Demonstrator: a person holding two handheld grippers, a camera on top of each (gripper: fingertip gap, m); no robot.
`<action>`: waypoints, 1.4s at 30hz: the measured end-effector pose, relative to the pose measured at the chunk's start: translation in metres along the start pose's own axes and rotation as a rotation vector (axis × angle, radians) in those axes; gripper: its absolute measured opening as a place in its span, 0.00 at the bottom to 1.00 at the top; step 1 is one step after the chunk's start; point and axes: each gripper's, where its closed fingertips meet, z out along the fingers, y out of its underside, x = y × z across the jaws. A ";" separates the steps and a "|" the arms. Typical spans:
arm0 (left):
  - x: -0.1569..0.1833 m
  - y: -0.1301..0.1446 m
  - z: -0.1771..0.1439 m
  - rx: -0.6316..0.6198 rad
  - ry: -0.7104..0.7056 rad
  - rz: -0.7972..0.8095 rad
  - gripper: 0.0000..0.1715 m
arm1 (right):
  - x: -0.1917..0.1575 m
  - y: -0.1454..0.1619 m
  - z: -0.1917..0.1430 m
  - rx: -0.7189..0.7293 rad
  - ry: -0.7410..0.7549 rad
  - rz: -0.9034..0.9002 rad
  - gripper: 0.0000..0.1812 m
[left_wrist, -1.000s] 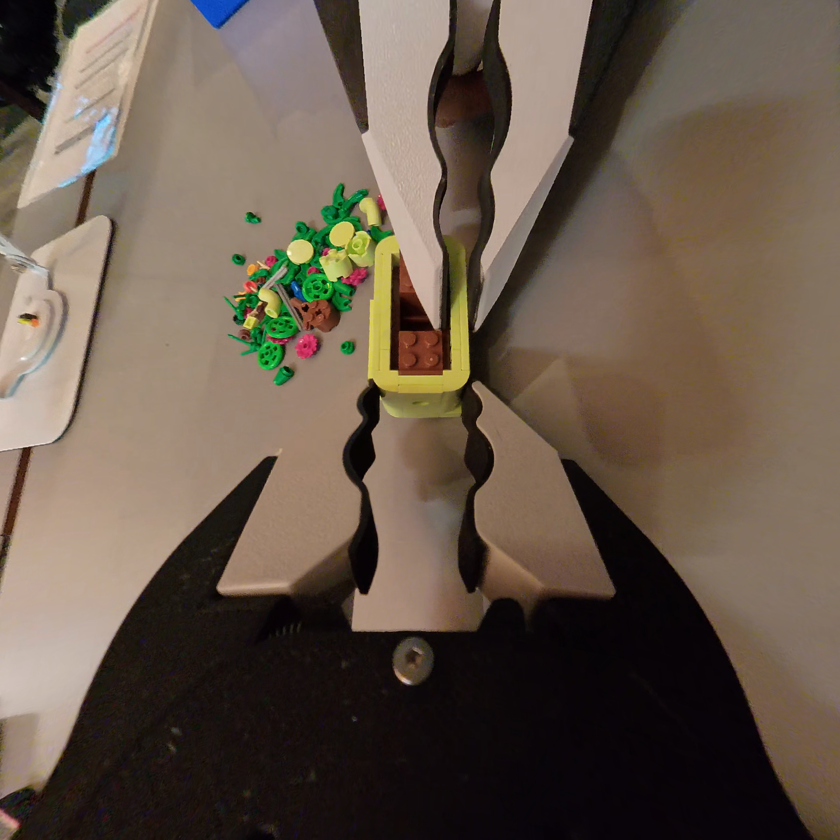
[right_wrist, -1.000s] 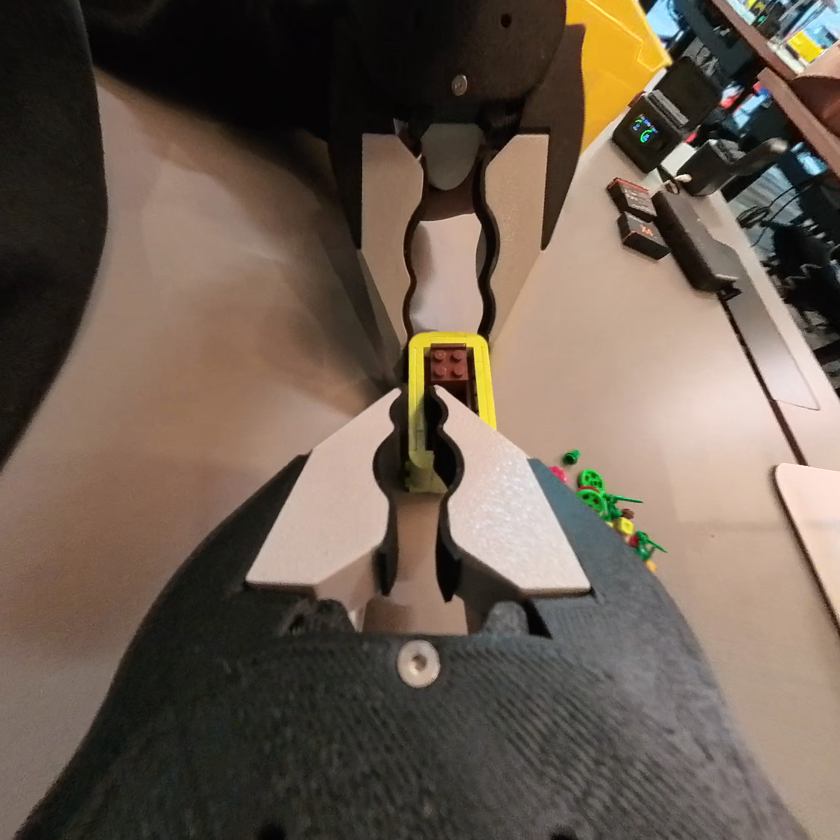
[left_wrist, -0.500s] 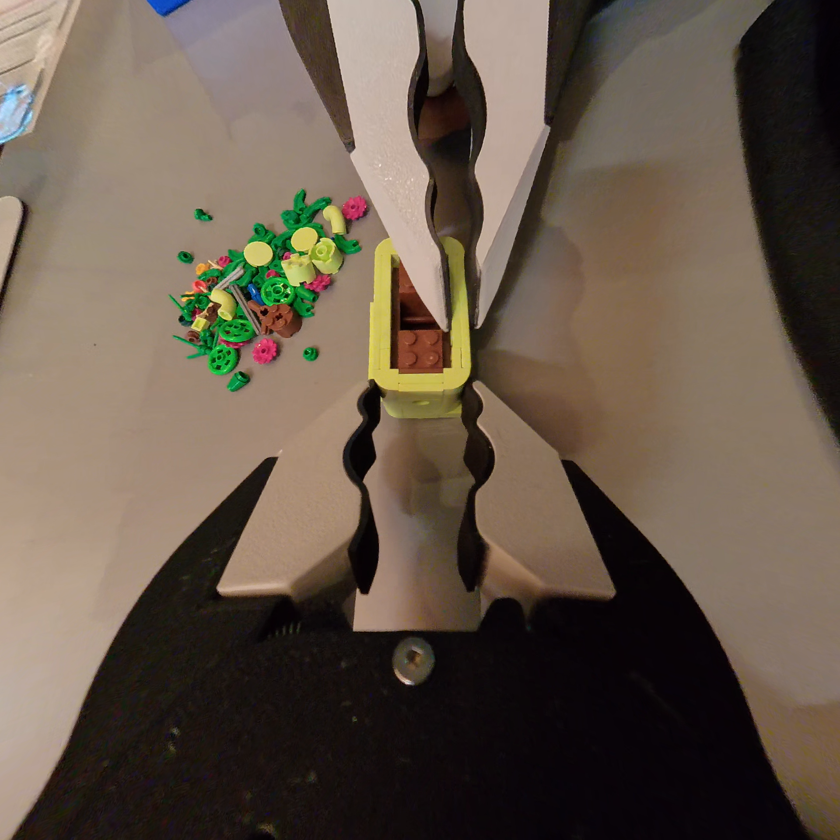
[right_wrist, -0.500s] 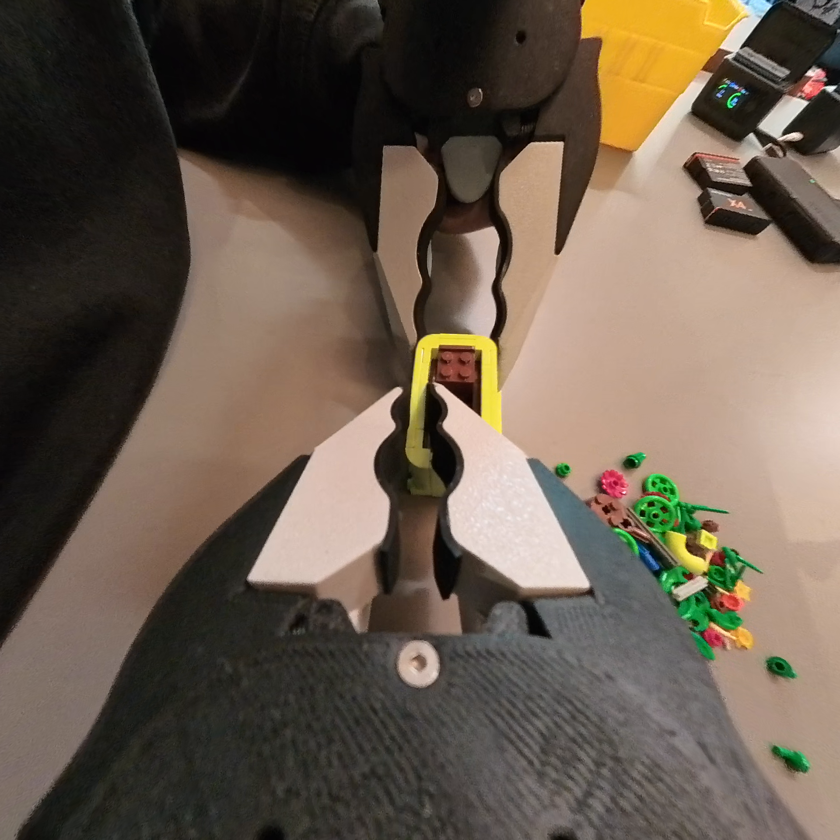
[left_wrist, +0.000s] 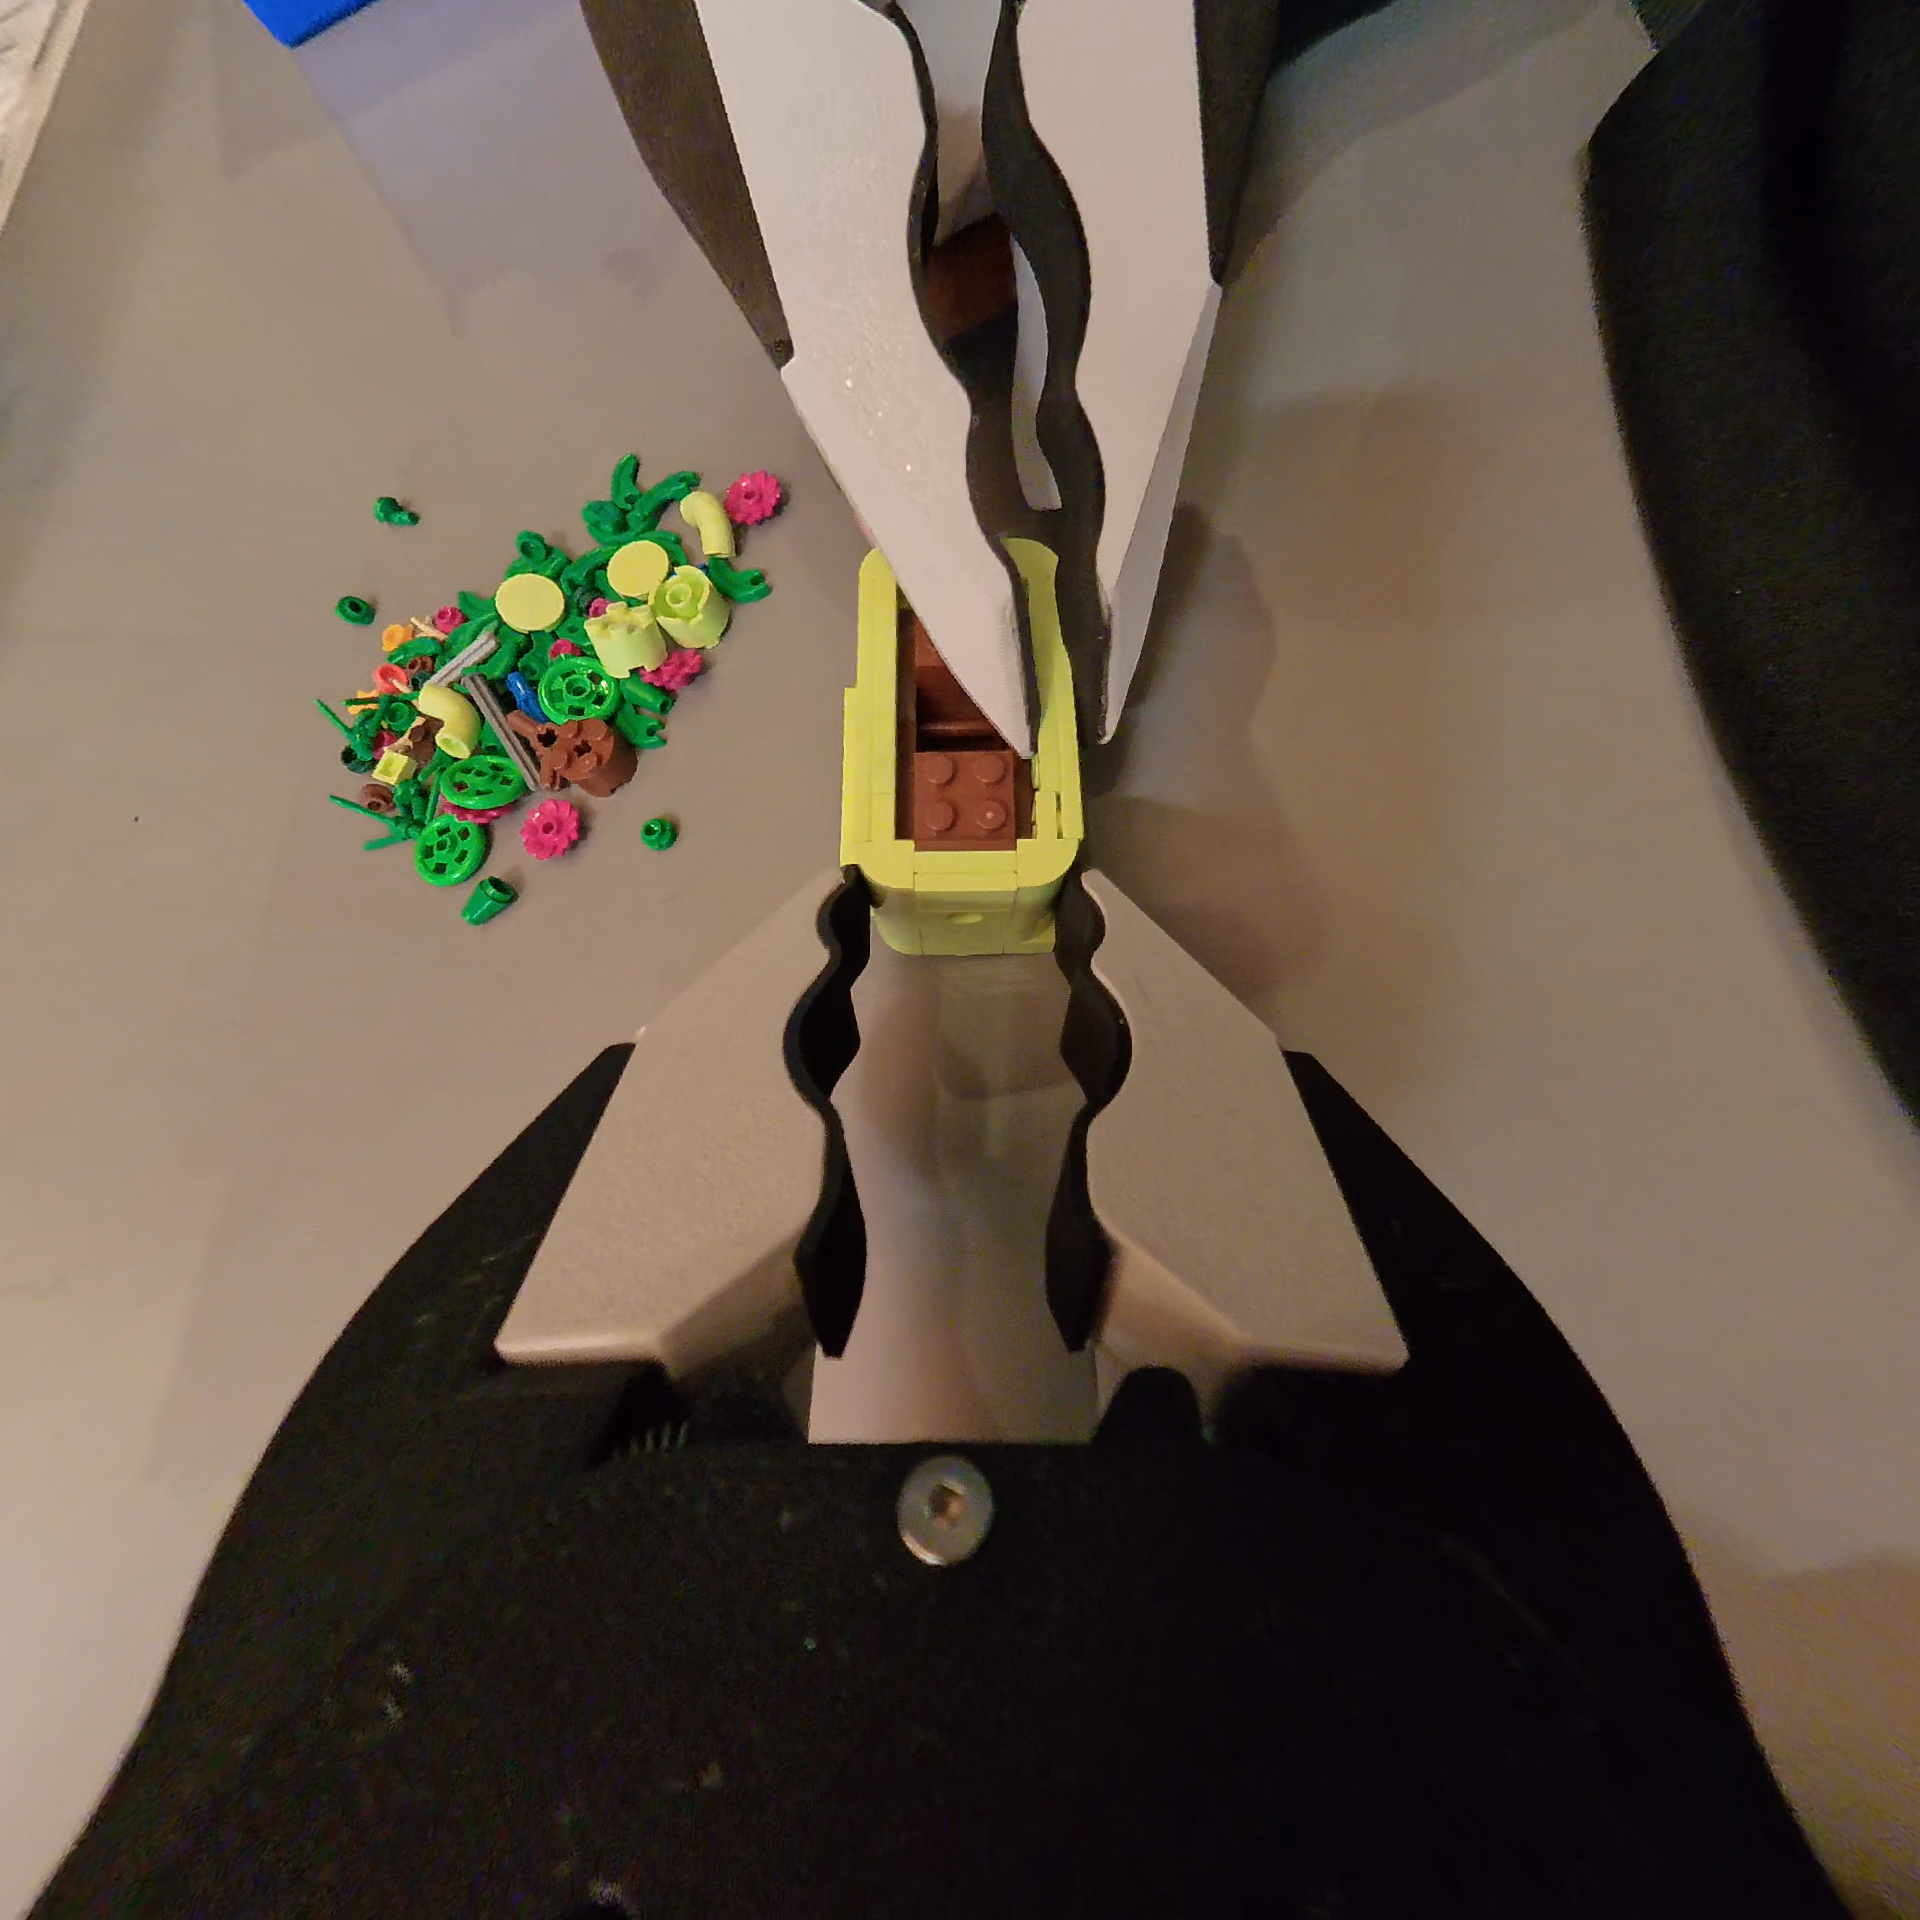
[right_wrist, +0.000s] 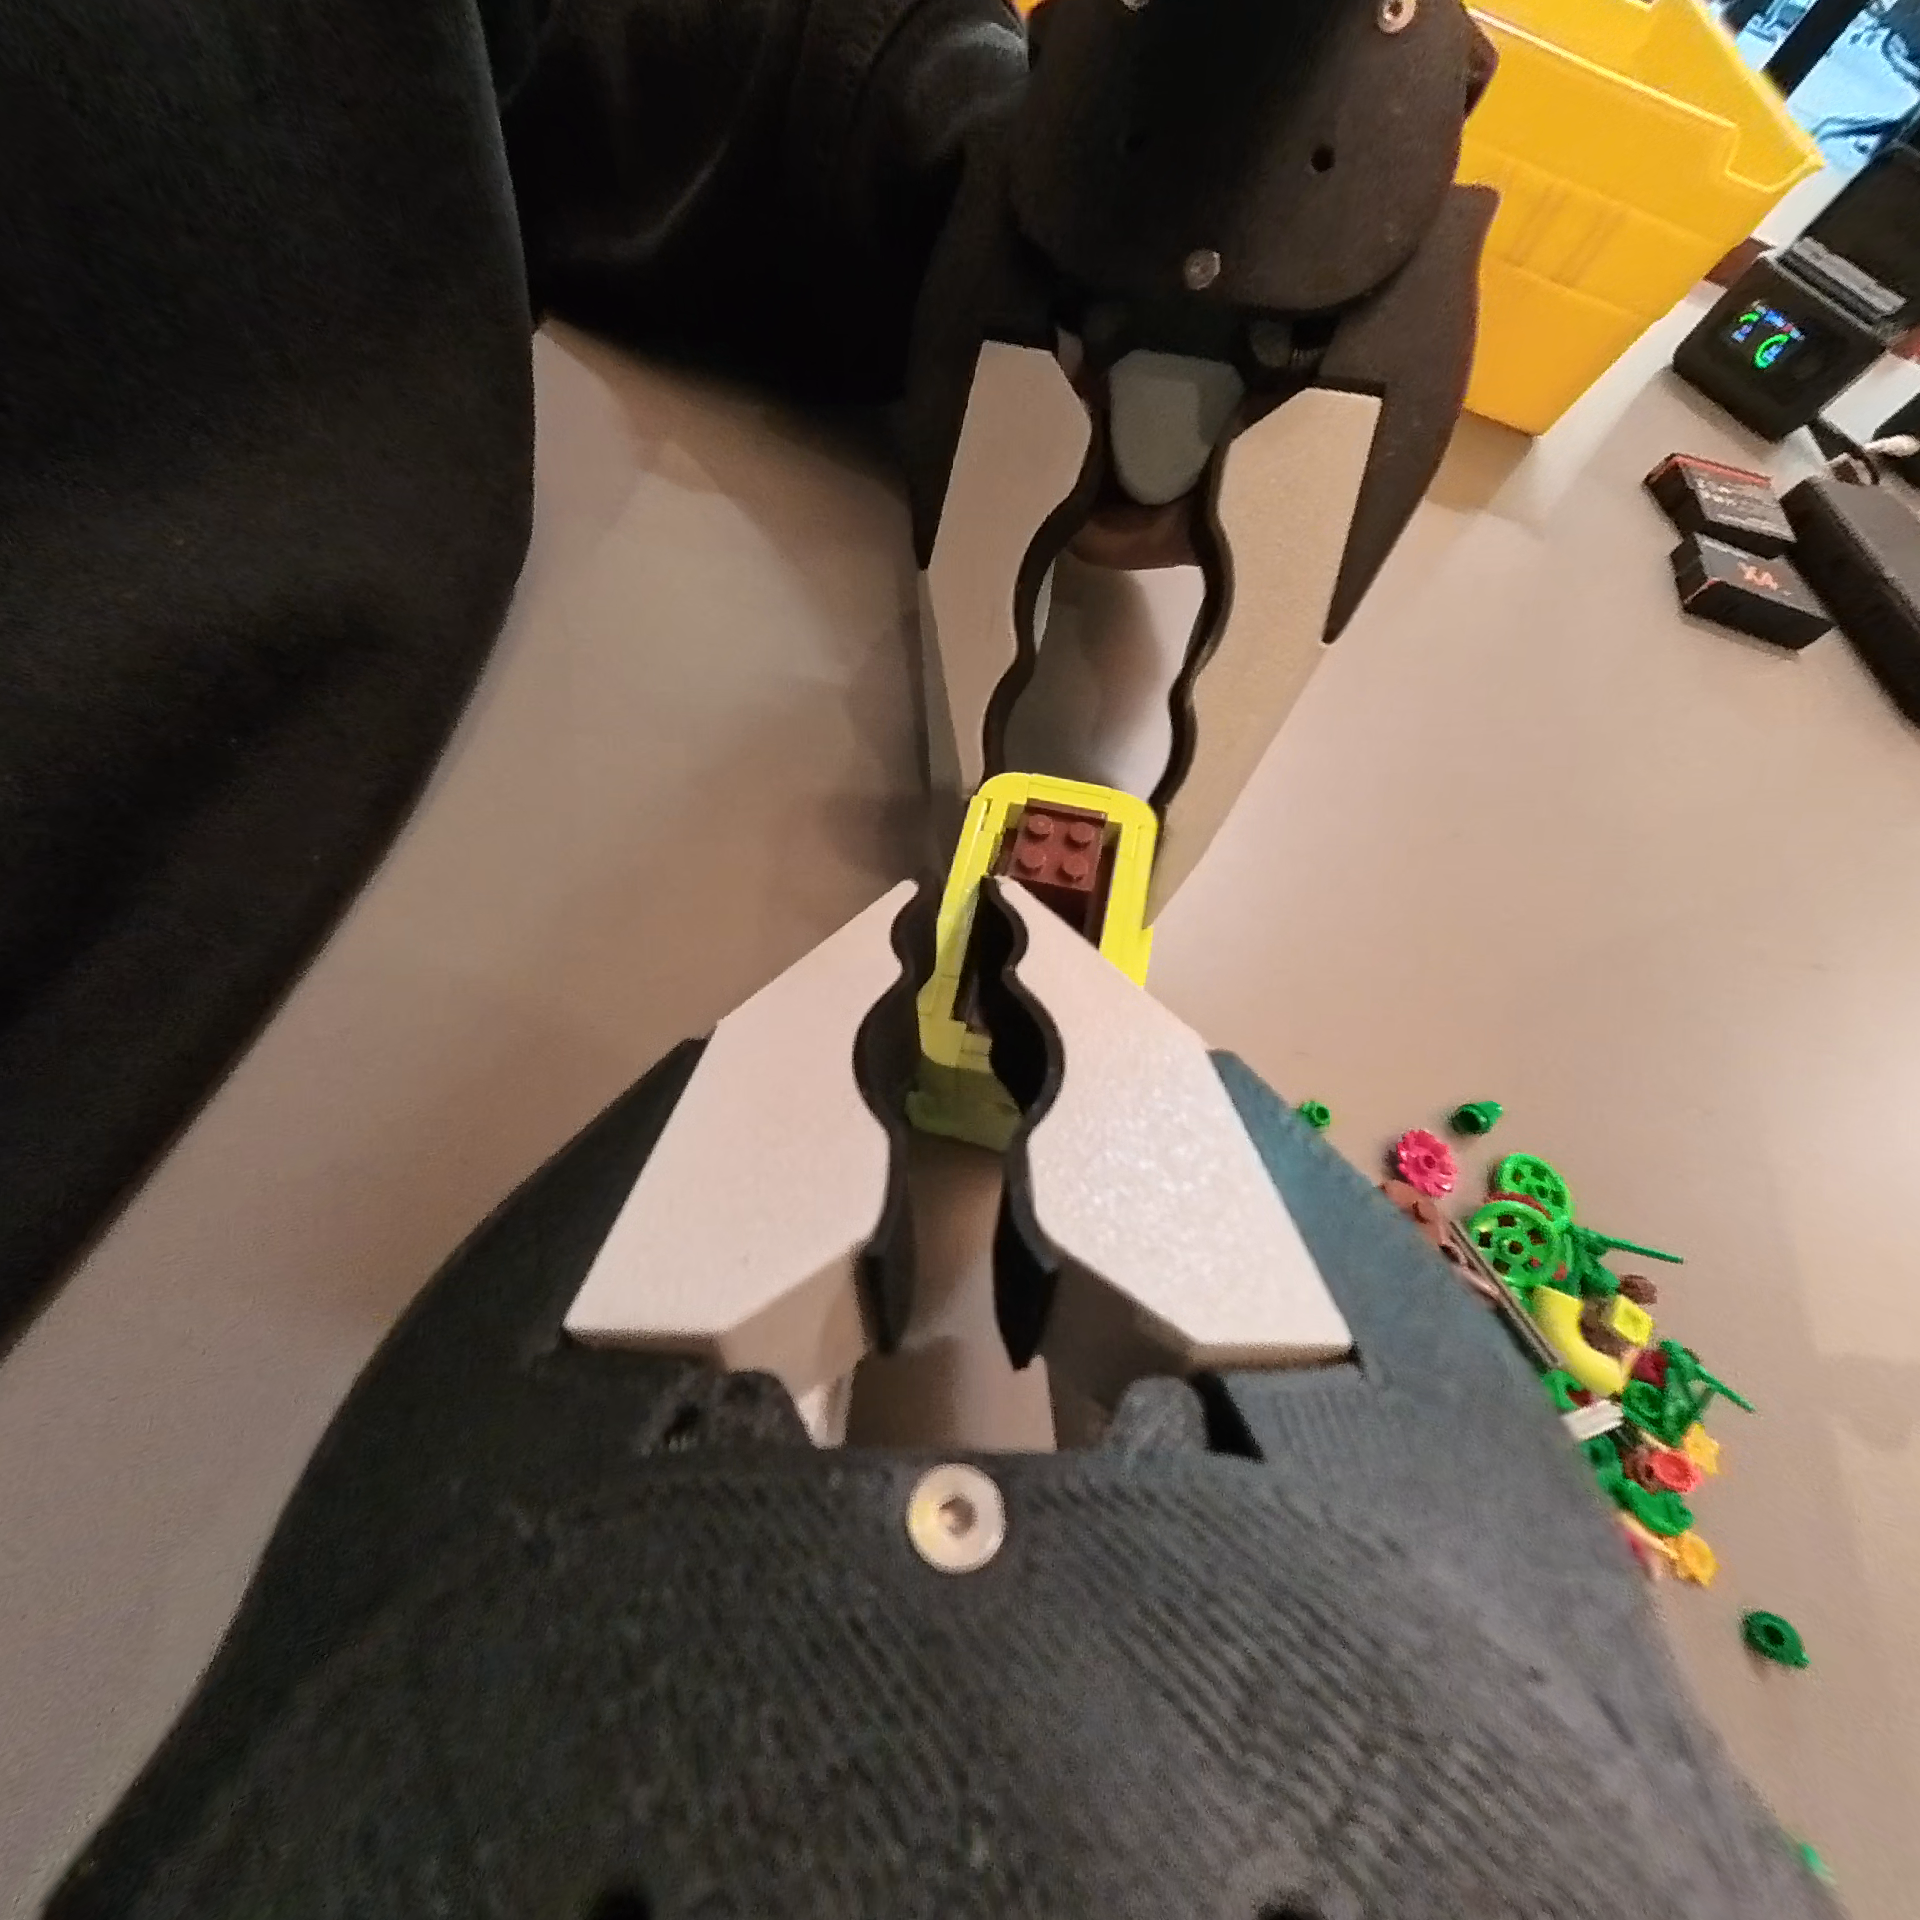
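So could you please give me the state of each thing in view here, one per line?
Left gripper: shut on the near end of the yellow-green brick box.
Right gripper: shut on one side wall of the box.
Yellow-green brick box: upright, open-topped, brown bricks inside.
Pile of small pieces: loose on the table.
Yellow bin: upright.

Right tongs (right_wrist: 951, 894) pinch one long wall of lime brick planter (right_wrist: 1127, 883); left tongs (right_wrist: 1049, 831) clasp its far end. Loose pieces (right_wrist: 1579, 1340) on desk (right_wrist: 1507, 883).
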 end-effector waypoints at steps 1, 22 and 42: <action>0.000 0.000 0.000 0.000 0.001 -0.002 0.20 | 0.000 0.000 0.000 -0.002 0.004 -0.015 0.04; -0.008 0.010 -0.008 0.049 0.108 -0.241 0.20 | 0.033 -0.013 -0.017 0.058 0.182 0.086 0.18; -0.011 0.010 -0.015 0.098 0.242 -0.466 0.20 | 0.037 0.029 0.006 -0.184 0.230 0.119 0.38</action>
